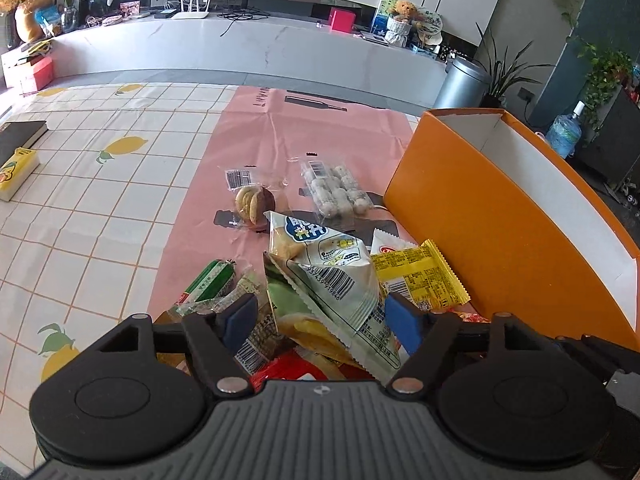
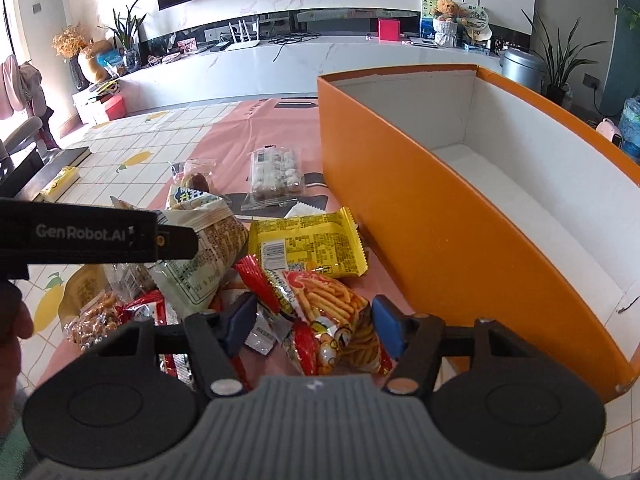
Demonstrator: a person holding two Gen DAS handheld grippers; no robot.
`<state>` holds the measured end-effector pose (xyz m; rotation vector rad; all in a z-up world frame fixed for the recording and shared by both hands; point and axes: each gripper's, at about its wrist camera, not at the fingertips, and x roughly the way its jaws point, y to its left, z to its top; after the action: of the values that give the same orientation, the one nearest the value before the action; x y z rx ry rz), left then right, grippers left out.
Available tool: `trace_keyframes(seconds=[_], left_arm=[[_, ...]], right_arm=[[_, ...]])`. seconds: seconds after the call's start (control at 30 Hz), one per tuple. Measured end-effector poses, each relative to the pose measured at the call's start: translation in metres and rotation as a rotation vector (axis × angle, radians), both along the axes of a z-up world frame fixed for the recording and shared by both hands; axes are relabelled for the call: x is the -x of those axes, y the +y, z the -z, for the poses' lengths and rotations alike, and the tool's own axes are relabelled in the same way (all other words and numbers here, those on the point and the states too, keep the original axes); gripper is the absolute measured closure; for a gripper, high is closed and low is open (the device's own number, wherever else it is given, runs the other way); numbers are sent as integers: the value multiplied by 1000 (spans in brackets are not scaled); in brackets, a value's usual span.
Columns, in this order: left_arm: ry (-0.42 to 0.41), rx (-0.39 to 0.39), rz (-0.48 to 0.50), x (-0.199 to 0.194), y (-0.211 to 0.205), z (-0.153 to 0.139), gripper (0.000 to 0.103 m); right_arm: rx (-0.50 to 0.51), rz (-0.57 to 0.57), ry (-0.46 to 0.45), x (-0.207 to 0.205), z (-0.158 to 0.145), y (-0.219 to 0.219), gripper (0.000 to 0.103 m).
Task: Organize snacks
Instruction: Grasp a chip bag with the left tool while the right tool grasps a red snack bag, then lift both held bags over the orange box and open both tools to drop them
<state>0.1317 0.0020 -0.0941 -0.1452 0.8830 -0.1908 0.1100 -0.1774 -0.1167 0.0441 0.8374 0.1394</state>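
A heap of packaged snacks lies on the pink mat point(image 1: 256, 152) of the desk point(image 1: 100, 184), just left of an orange box point(image 2: 420, 216) whose white interior shows nothing inside in the part visible. The red fries bag point(image 2: 332, 320) lies directly ahead of the right hand-held gripper point(image 2: 316, 324), between its blue pads, which stand spread and not yet pressing it; its long axis runs roughly away from the camera, tilted slightly left. The box opening lies to that gripper's right and beyond, so the right hand looks the nearer for the drop. The left hand-held gripper point(image 1: 320, 318) hangs released over a pale green-and-white chip bag point(image 1: 336, 276), which points up between its fingers; contact cannot be confirmed. Beside it lie a yellow packet point(image 1: 420, 276) touching the box wall, a green sausage stick point(image 1: 208, 282), a clear cookie pack point(image 1: 254, 200) and a tray of round sweets point(image 1: 334, 192). A black book point(image 1: 20, 136) rests well apart at the far left.
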Motion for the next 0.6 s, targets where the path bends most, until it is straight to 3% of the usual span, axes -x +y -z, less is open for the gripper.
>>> trace_keyframes(seconds=[0.1, 0.2, 0.4, 0.6], left_arm=[[0, -8, 1, -1, -2, 4, 19], [6, -21, 22, -1, -4, 8, 37], [-6, -21, 28, 4, -6, 6, 51], [-67, -36, 48, 18, -5, -16, 70]], right_arm=[[-2, -8, -2, 0, 2, 0, 48], [-16, -21, 5, 1, 4, 1, 52], [-34, -39, 18, 5, 5, 2, 62], [-57, -38, 14, 12, -2, -2, 67]])
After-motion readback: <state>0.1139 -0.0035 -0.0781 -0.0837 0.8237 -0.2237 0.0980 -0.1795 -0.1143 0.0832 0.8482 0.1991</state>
